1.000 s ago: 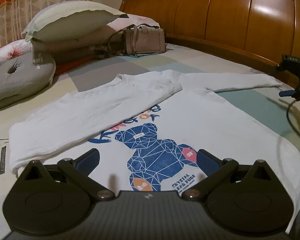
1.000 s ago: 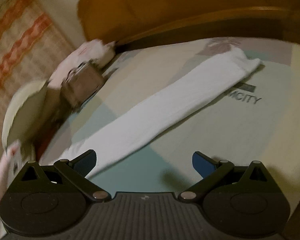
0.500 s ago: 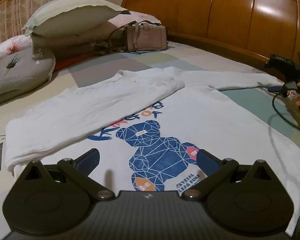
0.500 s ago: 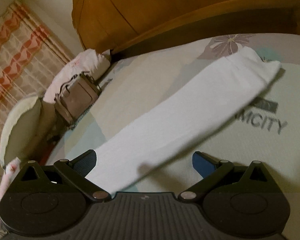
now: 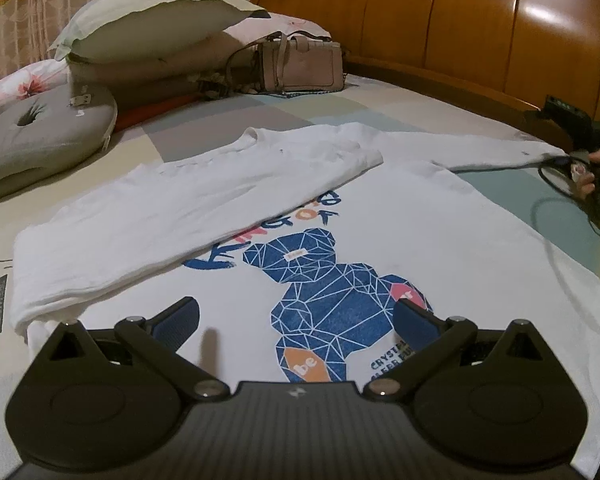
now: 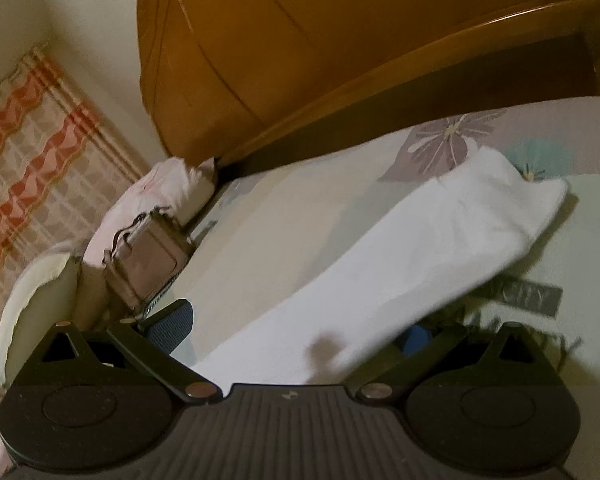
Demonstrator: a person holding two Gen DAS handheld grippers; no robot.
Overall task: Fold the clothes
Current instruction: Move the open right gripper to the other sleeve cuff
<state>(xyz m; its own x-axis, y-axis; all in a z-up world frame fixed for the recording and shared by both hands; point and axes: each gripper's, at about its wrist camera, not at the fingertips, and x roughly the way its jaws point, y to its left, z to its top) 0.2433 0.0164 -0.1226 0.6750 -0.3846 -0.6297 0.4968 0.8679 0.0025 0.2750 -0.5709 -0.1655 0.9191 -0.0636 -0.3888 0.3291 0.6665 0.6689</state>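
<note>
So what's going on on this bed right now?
A person is folding a white long-sleeved shirt with a blue bear print, a handheld gripper in each hand. One sleeve is already folded across the chest. The right gripper, jaws open, straddles the other, outstretched sleeve. The left gripper hovers open over the hem.

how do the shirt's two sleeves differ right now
The left sleeve is folded across the shirt's chest, covering part of the print; the right sleeve stretches out over the bedsheet. No hand-held gripper is near the left sleeve; the right hand-held gripper, open, straddles the right sleeve. Both are long and white.
</note>
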